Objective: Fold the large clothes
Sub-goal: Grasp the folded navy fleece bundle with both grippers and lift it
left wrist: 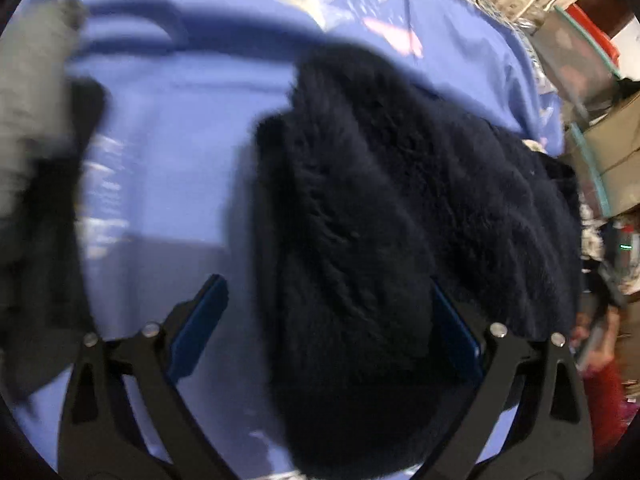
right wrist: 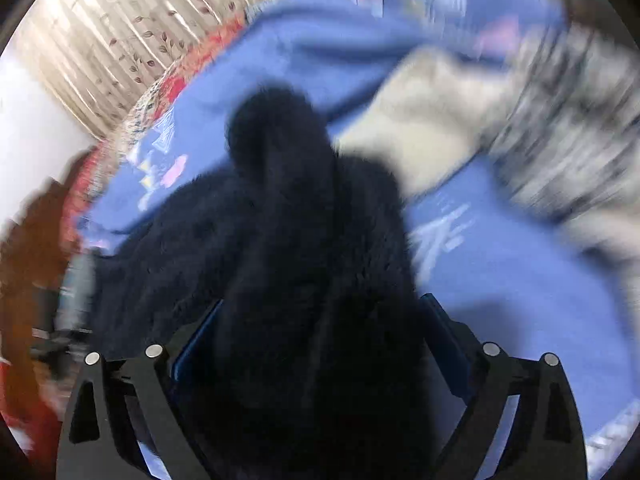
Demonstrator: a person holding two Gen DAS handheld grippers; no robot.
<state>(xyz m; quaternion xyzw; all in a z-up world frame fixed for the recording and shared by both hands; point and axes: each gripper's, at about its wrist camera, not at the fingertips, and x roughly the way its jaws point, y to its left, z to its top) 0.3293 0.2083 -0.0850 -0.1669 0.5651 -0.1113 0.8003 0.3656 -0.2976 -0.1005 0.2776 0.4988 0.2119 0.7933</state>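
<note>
A dark navy fluffy garment (left wrist: 380, 208) lies bunched on a blue printed bedsheet (left wrist: 168, 152). My left gripper (left wrist: 328, 316) hangs over its near end with the jaws wide apart. The garment sits against the right blue pad (left wrist: 456, 332), while bare sheet shows beside the left pad (left wrist: 200, 320). In the right wrist view the same garment (right wrist: 288, 240) rises as a hump between the fingers of my right gripper (right wrist: 320, 336). Its jaws stand wide, with fabric filling the gap between the blue pads (right wrist: 440, 328); no pinch shows. Both views are motion-blurred.
A grey cloth (left wrist: 32, 100) lies at the left of the sheet; a beige cloth (right wrist: 432, 128) and a striped grey one (right wrist: 568, 140) lie beyond the garment. A floral curtain (right wrist: 120, 40) hangs behind the bed. Boxes and clutter (left wrist: 608, 152) stand past its right edge.
</note>
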